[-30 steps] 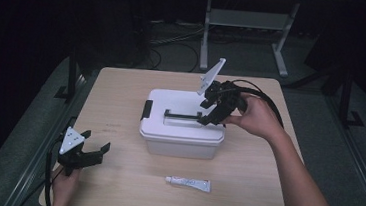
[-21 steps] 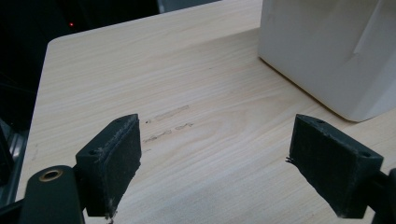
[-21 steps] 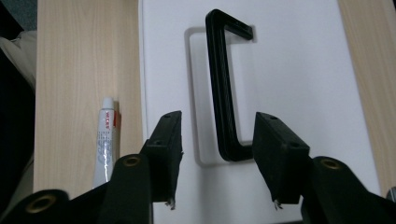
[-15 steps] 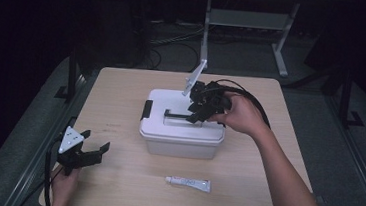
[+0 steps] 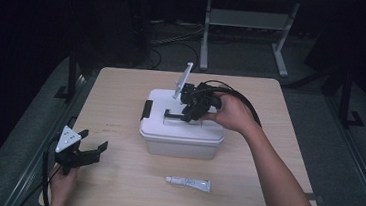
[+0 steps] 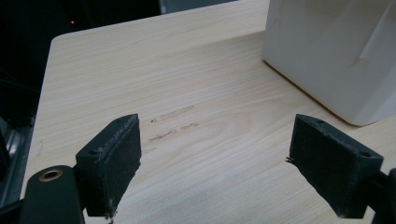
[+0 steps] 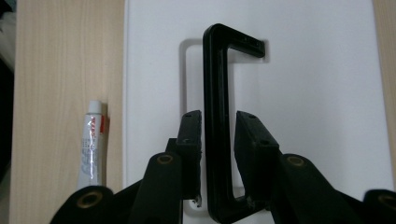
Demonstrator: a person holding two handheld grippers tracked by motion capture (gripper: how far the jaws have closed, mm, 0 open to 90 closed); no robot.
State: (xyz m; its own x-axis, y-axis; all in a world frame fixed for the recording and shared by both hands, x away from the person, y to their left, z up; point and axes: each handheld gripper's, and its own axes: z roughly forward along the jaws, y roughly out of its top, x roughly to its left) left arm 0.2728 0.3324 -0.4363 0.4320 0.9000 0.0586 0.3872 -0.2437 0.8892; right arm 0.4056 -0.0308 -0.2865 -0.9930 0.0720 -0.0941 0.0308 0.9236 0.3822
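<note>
Handle (image 7: 215,116) black, lying flat in lid recess of white box (image 5: 180,135) mid-table | right gripper (image 7: 217,135) jaws straddle bar, narrow gaps, not clamped | left gripper (image 6: 233,163) jaws wide, idle near table edge | tip: close squarely mid-bar, lift straight up

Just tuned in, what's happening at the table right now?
A person is working at a wooden table with a hand-held gripper in each hand. The right hand-held gripper is over the white lidded box, its jaws on either side of the black handle on the lid; whether they already pinch it is unclear. The left hand-held gripper rests open near the table's front left corner, holding nothing. A small white tube lies on the table in front of the box.
</note>
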